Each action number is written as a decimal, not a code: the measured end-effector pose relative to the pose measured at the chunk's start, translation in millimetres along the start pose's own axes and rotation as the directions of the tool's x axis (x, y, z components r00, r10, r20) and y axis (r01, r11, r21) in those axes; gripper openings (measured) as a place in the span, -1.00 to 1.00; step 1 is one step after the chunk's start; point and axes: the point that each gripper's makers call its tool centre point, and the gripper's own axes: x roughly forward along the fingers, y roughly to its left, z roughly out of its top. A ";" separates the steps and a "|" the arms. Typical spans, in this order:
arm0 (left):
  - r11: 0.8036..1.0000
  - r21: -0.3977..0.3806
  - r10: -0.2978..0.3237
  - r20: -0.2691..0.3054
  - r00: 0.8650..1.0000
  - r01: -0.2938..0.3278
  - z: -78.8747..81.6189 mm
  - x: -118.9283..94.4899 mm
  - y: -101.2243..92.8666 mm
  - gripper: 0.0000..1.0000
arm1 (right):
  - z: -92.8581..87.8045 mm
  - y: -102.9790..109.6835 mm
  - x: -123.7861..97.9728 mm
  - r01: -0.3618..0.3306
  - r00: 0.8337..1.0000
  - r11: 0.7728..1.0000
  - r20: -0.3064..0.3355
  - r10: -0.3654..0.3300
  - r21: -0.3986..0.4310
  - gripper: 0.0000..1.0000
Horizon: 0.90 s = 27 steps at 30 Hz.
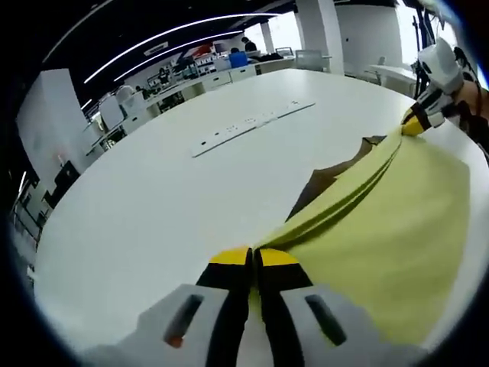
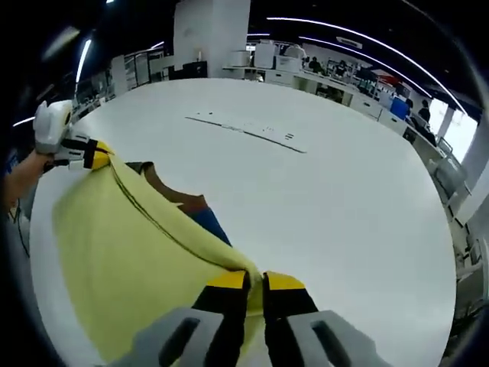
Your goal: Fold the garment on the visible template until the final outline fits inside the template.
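Note:
A pale yellow garment (image 1: 390, 222) hangs stretched between the two grippers above a white table (image 1: 191, 199). My left gripper (image 1: 254, 258) is shut on one end of its top edge. My right gripper (image 2: 255, 281) is shut on the other end of the garment (image 2: 130, 252). In the left gripper view the right gripper (image 1: 419, 122) shows at the far right, pinching the cloth. In the right gripper view the left gripper (image 2: 90, 153) shows at the far left, a hand behind it. A brown patch (image 1: 325, 180) of template lies on the table under the cloth, and again as brown and blue (image 2: 200, 210).
A long narrow strip with markings (image 1: 252, 122) lies across the middle of the table, seen too as a strip (image 2: 248, 130). Desks, chairs and equipment (image 1: 191, 73) stand beyond the table's far edge. Columns (image 2: 210, 34) rise in the background.

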 end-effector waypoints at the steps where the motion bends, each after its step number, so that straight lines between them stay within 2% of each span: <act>1: 1.000 0.008 0.000 -0.003 1.000 0.000 -0.7 0.4 0.8 -0.99 | -0.3 -0.4 -0.1 -0.001 1.000 1.000 -0.002 0.001 0.000 -0.80; 5: 0.999 0.037 0.004 -0.012 1.000 -0.004 -3.1 -0.3 3.3 -0.94 | -1.4 3.5 -4.0 -0.024 1.000 1.000 0.000 0.024 -0.007 -0.53; 13: 0.998 0.063 0.006 -0.017 1.000 -0.005 -3.1 -0.8 8.4 -0.84 | -2.4 11.7 -11.4 -0.046 0.999 0.996 -0.017 0.045 -0.082 -0.22; 16: 0.998 0.068 0.000 -0.019 1.000 0.002 -4.9 -1.6 7.8 -0.87 | -5.9 6.8 -7.9 -0.031 0.999 0.995 -0.024 0.029 -0.099 -0.29; 18: 0.998 0.063 -0.004 -0.016 1.000 0.005 -5.1 -1.3 8.3 -0.88 | -5.0 2.0 -6.1 -0.023 1.000 0.997 -0.015 0.022 -0.073 -0.34; 20: 0.998 0.059 -0.003 -0.015 1.000 0.004 -4.6 -0.3 9.0 -0.87 | 1.6 -5.9 -3.7 0.006 1.000 0.999 0.027 -0.005 -0.051 -0.49; 22: 0.999 0.044 -0.003 -0.005 1.000 0.003 -3.1 1.6 10.1 -0.87 | 3.9 -12.3 -0.6 0.025 0.999 0.999 0.039 -0.023 -0.036 -0.68; 25: 1.000 0.009 -0.001 0.013 1.000 0.001 -0.2 5.4 12.8 -0.87 | 9.5 -18.9 5.7 0.046 0.997 0.999 0.070 -0.046 0.005 -0.70; 27: 0.999 -0.031 0.023 0.023 0.999 -0.022 1.2 7.7 17.8 -0.82 | 10.8 -21.0 8.8 0.051 0.996 0.998 0.075 -0.053 0.020 -0.71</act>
